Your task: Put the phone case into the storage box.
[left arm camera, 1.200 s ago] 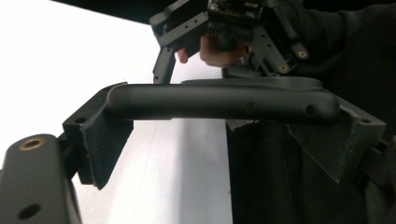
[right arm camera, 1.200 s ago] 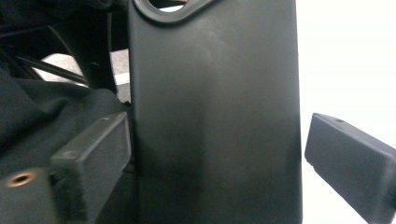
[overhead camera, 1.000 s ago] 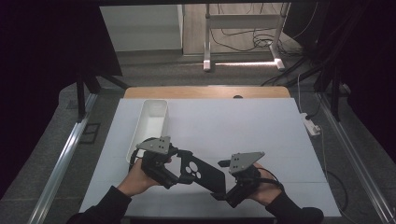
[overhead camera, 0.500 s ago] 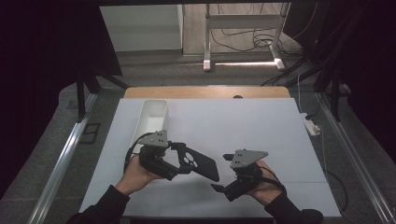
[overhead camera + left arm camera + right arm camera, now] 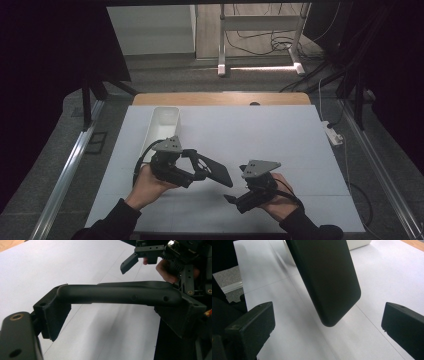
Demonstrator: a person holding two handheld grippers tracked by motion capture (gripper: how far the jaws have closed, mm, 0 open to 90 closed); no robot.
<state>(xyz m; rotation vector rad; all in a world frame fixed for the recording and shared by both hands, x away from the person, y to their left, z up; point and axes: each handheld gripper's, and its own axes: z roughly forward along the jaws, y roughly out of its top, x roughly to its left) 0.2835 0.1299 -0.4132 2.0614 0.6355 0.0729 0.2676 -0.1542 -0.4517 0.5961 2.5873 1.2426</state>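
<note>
A black flat case (image 5: pixel 216 171) with rounded corners sticks out to the right from my left gripper (image 5: pixel 197 167), which is shut on it near the table's front. In the left gripper view the case (image 5: pixel 120 293) spans edge-on from one jaw to the other, touching both pads of the left gripper (image 5: pixel 117 312). My right gripper (image 5: pixel 231 199) points left at the case's free end and stands open. In the right gripper view the case's rounded end (image 5: pixel 329 285) hangs above the table, ahead of the wide-apart jaws of the right gripper (image 5: pixel 328 323), touching neither.
A long white bin (image 5: pixel 162 125) stands behind the left hand on the white table (image 5: pixel 260 130). A white power strip (image 5: pixel 334 134) lies off the table's right edge. The other gripper's jaw (image 5: pixel 128 262) shows in the left gripper view.
The case has turned a little in the left gripper, so its face with pale holes shows less. The right gripper has eased slightly off the case's end. Both hands stay in place.
</note>
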